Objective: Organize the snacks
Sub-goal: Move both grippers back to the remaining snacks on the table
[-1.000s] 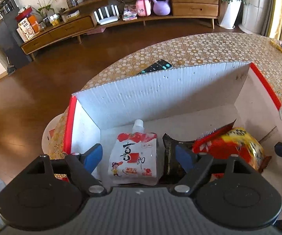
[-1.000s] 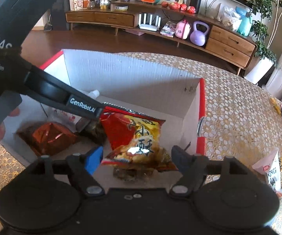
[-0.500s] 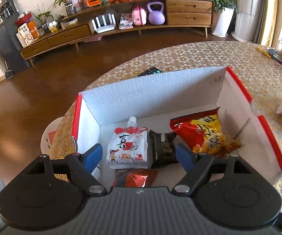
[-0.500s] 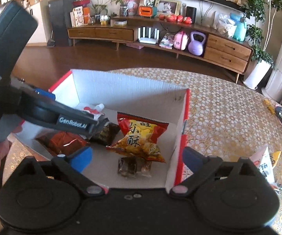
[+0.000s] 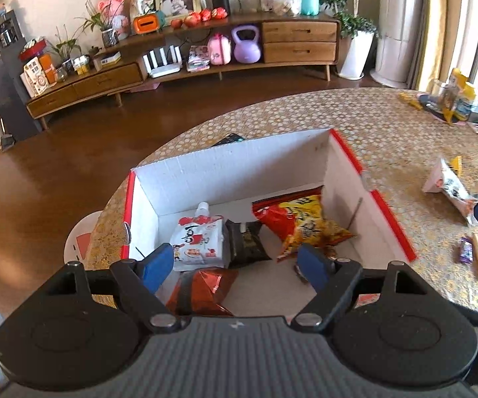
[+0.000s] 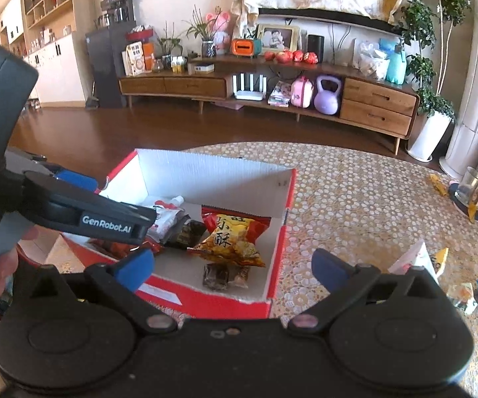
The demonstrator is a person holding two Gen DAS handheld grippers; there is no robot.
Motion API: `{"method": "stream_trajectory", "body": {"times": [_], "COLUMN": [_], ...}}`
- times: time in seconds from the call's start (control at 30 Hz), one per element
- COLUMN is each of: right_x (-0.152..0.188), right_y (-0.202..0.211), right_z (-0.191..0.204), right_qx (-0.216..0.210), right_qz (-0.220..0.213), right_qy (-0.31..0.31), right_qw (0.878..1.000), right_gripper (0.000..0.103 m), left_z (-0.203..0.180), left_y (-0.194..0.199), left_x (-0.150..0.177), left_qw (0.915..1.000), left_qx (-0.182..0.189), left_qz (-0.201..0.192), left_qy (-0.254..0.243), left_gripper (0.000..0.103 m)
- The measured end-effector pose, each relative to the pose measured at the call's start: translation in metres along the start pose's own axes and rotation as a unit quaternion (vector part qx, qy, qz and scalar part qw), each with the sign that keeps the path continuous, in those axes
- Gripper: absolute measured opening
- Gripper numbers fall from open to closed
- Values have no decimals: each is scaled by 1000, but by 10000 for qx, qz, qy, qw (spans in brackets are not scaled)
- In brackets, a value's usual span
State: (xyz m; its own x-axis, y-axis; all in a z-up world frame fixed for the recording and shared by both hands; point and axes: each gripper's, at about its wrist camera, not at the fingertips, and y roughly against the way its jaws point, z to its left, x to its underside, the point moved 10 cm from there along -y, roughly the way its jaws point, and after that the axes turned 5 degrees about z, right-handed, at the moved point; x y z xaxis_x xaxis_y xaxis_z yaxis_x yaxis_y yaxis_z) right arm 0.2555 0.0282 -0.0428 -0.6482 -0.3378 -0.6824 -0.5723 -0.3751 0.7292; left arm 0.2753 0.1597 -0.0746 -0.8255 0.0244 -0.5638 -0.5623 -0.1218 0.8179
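**Next snack to be fetched from the table**

Left wrist view: the left gripper (image 5: 235, 265) is held spread and empty above the box (image 5: 385, 212), where the yellow crisp bag (image 5: 308, 225) and white pouch (image 5: 199, 242) lie.

Right wrist view: the right gripper (image 6: 232, 265) is spread, nothing pinched. The white packet (image 6: 414, 258) beside the box is best approached low, jaws kept wide.

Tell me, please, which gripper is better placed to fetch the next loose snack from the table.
Probably the right gripper: it is open and empty, and the loose white packet lies on its side of the box. The left gripper, also open, hangs over the box.
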Motion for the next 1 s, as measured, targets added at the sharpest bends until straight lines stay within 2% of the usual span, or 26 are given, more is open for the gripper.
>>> {"method": "stream_trajectory", "body": {"times": [0.33,0.67,1.0], "right_x": [16,55,112], "right_y": [50,87,103], "right_z": [-26,-81,-149], "right_qx": [-65,69,540], "right_qz": [-307,-464,-347], "right_qy": [-292,-796,-1230], "right_qw": [9991,9957,9903], "right_gripper": [103,103,103], "left_z": [-41,-105,-180], "left_y": [43,76,59], "left_x": [10,22,45], "left_qw": [9986,9931,9858], "left_qx": [312,687,1451], "left_qz": [-332,-834,-650], "left_qy": [-250,-459,-541], "left_gripper": [82,82,84]}}
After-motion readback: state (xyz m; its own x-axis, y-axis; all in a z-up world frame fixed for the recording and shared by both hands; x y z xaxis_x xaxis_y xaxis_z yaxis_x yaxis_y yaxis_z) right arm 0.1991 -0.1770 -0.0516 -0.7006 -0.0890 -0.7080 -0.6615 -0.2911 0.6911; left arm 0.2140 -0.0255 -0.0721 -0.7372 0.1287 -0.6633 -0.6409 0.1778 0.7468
